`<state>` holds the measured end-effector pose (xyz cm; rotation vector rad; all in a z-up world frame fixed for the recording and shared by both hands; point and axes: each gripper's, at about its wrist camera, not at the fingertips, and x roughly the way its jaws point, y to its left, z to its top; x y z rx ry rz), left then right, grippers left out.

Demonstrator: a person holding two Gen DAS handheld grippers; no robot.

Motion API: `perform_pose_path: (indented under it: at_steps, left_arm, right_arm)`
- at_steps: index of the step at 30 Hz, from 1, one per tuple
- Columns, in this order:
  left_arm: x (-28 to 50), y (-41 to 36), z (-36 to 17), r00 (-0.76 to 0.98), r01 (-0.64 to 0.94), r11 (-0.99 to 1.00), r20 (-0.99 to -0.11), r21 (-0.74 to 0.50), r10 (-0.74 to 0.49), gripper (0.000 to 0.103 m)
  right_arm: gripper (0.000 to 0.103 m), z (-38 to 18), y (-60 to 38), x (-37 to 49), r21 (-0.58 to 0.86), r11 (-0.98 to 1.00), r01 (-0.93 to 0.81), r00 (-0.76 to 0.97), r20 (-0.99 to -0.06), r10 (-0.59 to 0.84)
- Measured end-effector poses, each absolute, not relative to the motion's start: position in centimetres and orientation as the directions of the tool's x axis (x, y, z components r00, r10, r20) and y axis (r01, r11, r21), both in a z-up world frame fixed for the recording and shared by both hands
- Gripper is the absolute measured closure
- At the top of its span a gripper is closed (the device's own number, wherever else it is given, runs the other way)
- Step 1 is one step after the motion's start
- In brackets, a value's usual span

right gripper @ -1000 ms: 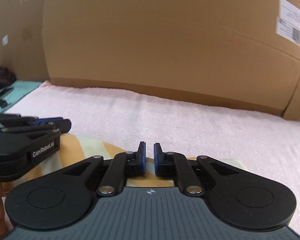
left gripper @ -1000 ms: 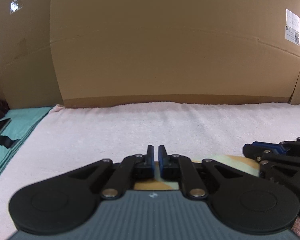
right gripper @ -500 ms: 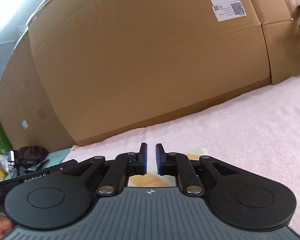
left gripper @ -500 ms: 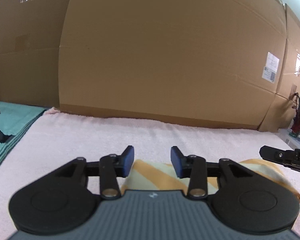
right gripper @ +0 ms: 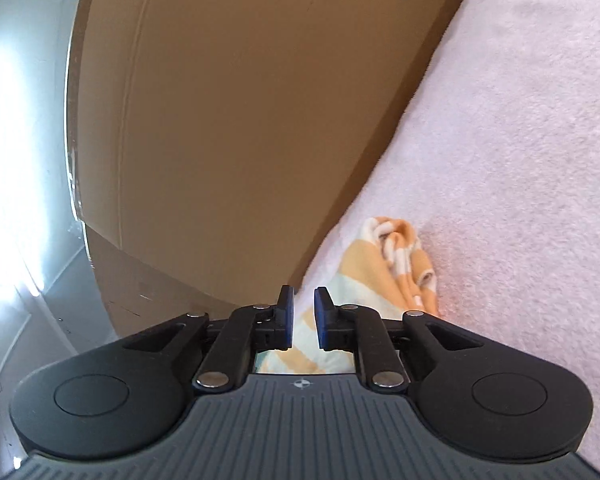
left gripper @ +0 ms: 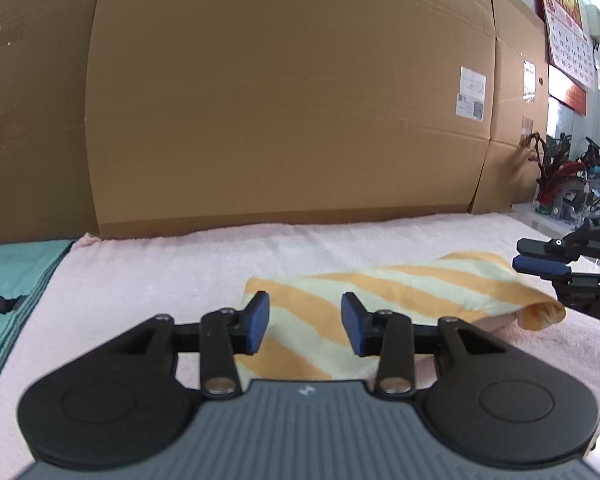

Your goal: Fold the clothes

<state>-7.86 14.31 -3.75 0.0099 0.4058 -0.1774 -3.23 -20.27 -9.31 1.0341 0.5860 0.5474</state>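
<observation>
The striped cloth lay folded on the pink towel. The left gripper stood open above its near end, gripping nothing. The right gripper was opening, pads clear of the cloth.

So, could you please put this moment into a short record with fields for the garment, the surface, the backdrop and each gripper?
garment: orange and pale striped cloth, folded into a long band, lying flat
surface: pink towel
backdrop: cardboard boxes standing behind the towel
left gripper: open, nothing pressed between its pads, striped cloth below it
right gripper: jaws opening, narrow gap, nothing gripped, at the cloth's right end
far left: teal fabric beside the towel
</observation>
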Motion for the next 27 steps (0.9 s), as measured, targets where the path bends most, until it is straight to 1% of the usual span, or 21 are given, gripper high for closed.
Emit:
perform_pose_path:
  at_steps: [2,3,4,6,7,8,9,10,12,16,17,18,19,20,21,22,23,24,25,26,27]
  left_arm:
    - [-7.9,14.2,-4.7,0.882,0.187,0.982,-0.436,-0.026,-0.180,0.062]
    - [-7.7,13.9,-5.3,0.868,0.188,0.982,-0.463,-0.024,-0.177,0.062]
    - [-7.8,13.7,-5.8,0.871,0.179,0.984,-0.466,-0.001,-0.159,0.061]
    - [-8.0,13.2,-6.5,0.874,0.171,0.984,-0.468,0.039,-0.134,0.057]
    - [-8.0,13.1,-6.6,0.869,0.174,0.984,-0.477,0.044,-0.132,0.052]
    - [-7.9,13.1,-6.7,0.860,0.175,0.984,-0.492,0.040,-0.133,0.050]
    - [-8.1,13.2,-6.7,0.859,0.178,0.983,-0.493,0.038,-0.136,0.050]
    - [-8.3,13.2,-6.6,0.858,0.181,0.983,-0.494,0.036,-0.140,0.050]
    - [-9.2,13.6,-6.4,0.864,0.195,0.981,-0.476,0.015,-0.165,0.050]
    - [-10.0,14.1,-6.3,0.848,0.214,0.976,-0.488,-0.041,-0.206,0.050]
    - [-10.2,14.2,-6.0,0.848,0.228,0.972,-0.478,-0.061,-0.229,0.050]
    - [-10.3,14.2,-5.7,0.849,0.240,0.968,-0.468,-0.069,-0.244,0.049]
    - [-10.3,14.1,-5.4,0.854,0.243,0.968,-0.459,-0.062,-0.244,0.044]
    - [-10.1,14.0,-5.4,0.862,0.231,0.972,-0.454,-0.041,-0.224,0.036]
    - [-9.6,14.0,-5.6,0.856,0.219,0.975,-0.472,-0.033,-0.209,0.034]
    - [-9.1,14.1,-5.8,0.850,0.208,0.978,-0.490,-0.025,-0.193,0.037]
    - [-8.8,14.3,-5.9,0.840,0.211,0.976,-0.503,-0.042,-0.204,0.040]
    - [-8.8,14.7,-5.7,0.837,0.217,0.974,-0.500,-0.068,-0.221,0.041]
    - [-9.1,15.3,-5.2,0.843,0.223,0.970,-0.480,-0.095,-0.241,0.041]
    - [-9.3,15.9,-4.7,0.849,0.229,0.966,-0.460,-0.122,-0.259,0.038]
    - [-9.5,16.8,-4.0,0.858,0.227,0.961,-0.435,-0.158,-0.274,0.034]
  right_arm:
    - [0.089,-9.3,-20.4,-3.8,0.889,0.437,-0.136,0.718,-0.216,0.662]
    - [0.099,-9.9,-20.0,-3.6,0.882,0.454,-0.125,0.712,-0.238,0.661]
    - [0.103,-10.5,-19.7,-3.4,0.876,0.469,-0.116,0.706,-0.259,0.659]
    - [0.103,-11.7,-19.1,-2.9,0.887,0.446,-0.120,0.695,-0.246,0.676]
    - [0.103,-11.4,-18.7,-2.9,0.870,0.474,-0.134,0.703,-0.254,0.664]
    - [0.103,-11.1,-18.5,-2.8,0.859,0.494,-0.137,0.704,-0.266,0.658]
    - [0.103,-10.7,-18.5,-2.9,0.853,0.505,-0.134,0.701,-0.279,0.657]
    - [0.102,-10.3,-18.5,-3.0,0.846,0.517,-0.132,0.697,-0.291,0.655]
    - [0.091,-8.9,-18.8,-3.8,0.814,0.553,-0.180,0.705,-0.285,0.649]
    - [0.087,-8.8,-18.8,-4.6,0.766,0.608,-0.207,0.713,-0.308,0.630]
    - [0.087,-9.3,-19.0,-4.2,0.773,0.606,-0.187,0.715,-0.316,0.623]
    - [0.096,-9.8,-19.2,-3.7,0.779,0.604,-0.168,0.718,-0.323,0.617]
    - [0.103,-10.1,-19.4,-3.4,0.791,0.592,-0.154,0.715,-0.324,0.620]
    - [0.103,-10.4,-19.7,-3.1,0.802,0.580,-0.140,0.712,-0.325,0.622]
    - [0.103,-10.7,-20.0,-2.9,0.813,0.569,-0.127,0.709,-0.327,0.625]
    - [0.103,-10.3,-19.9,-3.1,0.801,0.584,-0.130,0.701,-0.342,0.625]
    - [0.103,-9.8,-19.9,-3.4,0.790,0.599,-0.133,0.693,-0.357,0.626]
    - [0.095,-9.1,-20.0,-3.6,0.778,0.608,-0.158,0.688,-0.355,0.632]
    - [0.081,-8.4,-20.1,-3.9,0.765,0.617,-0.182,0.684,-0.352,0.639]
    - [0.075,-7.6,-20.4,-4.2,0.752,0.626,-0.208,0.696,-0.336,0.634]
    - [0.060,-6.8,-20.8,-4.5,0.738,0.634,-0.232,0.707,-0.320,0.631]
